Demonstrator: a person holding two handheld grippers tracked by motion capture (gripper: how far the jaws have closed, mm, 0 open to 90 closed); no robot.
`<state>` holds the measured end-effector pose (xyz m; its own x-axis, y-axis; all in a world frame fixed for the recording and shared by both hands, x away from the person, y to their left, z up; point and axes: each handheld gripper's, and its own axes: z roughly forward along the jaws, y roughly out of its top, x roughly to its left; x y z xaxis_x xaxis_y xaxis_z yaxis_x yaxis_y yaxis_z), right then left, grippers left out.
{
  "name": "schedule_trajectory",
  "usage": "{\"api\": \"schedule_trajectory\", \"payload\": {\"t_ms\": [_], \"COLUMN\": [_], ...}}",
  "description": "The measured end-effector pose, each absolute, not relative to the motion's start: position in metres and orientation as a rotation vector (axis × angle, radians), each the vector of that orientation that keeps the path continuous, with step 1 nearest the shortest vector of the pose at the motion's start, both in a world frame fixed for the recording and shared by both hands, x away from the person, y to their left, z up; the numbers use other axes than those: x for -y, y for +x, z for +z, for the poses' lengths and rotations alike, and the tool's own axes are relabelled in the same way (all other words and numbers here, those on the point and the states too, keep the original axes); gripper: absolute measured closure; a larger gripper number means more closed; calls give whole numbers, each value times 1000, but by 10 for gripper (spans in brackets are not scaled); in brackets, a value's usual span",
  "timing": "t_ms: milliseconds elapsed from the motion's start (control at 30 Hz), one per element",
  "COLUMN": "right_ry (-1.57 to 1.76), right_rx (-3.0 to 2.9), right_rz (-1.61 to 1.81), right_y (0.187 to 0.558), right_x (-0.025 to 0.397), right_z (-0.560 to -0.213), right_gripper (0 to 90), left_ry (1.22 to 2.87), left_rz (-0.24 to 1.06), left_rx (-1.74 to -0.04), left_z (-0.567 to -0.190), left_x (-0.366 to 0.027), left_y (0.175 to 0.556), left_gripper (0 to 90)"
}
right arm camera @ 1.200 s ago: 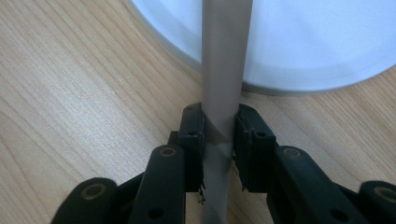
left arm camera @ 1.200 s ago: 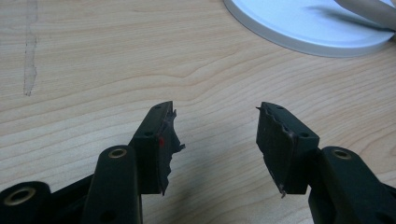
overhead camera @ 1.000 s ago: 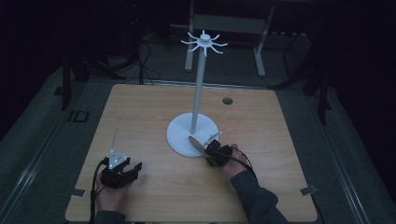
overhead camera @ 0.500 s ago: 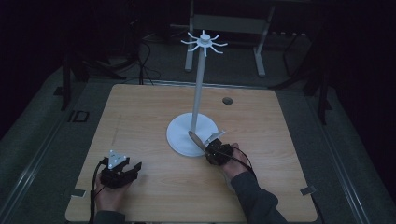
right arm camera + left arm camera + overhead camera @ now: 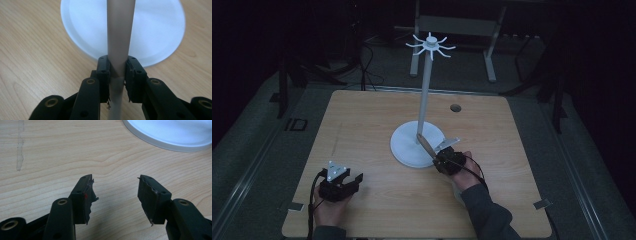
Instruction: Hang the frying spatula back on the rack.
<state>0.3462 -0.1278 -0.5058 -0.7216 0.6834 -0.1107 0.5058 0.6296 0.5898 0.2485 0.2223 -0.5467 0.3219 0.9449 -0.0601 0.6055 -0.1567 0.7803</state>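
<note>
A white stand has a round base [image 5: 404, 147], a tall pole [image 5: 426, 95] and a ring of hooks [image 5: 430, 46] at its top. My right gripper [image 5: 438, 158] sits at the base's front right edge, shut on a flat beige stick [image 5: 426, 145]. The stick slants away over the base toward the foot of the pole. In the right gripper view, the stick [image 5: 120, 30] runs up between the closed jaws [image 5: 117, 63] across the white base [image 5: 82, 32]. My left gripper [image 5: 355, 179] rests at the table's front left, open and empty [image 5: 115, 180], with the base's rim [image 5: 170, 135] ahead.
The wooden table [image 5: 362, 125] has a small round hole [image 5: 455, 107] near its back right. Dark floor, cables and metal frame legs [image 5: 489, 55] lie beyond the far edge. Bare wood lies between my two hands.
The far end of the beige stick has shifted slightly toward the pole. The left gripper has stayed in place.
</note>
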Motion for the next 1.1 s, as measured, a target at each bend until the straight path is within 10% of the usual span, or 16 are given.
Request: {"api": "schedule_trajectory", "payload": {"t_ms": [1100], "right_ry": [928], "right_rx": [-2286], "right_rz": [1136], "right_y": [334], "right_x": [141], "right_z": [-456], "right_gripper": [749], "left_ry": [1828], "left_rz": [581], "left_rx": [-1400], "left_z": [-546], "left_x": [-226], "left_y": [249], "left_gripper": [430]}}
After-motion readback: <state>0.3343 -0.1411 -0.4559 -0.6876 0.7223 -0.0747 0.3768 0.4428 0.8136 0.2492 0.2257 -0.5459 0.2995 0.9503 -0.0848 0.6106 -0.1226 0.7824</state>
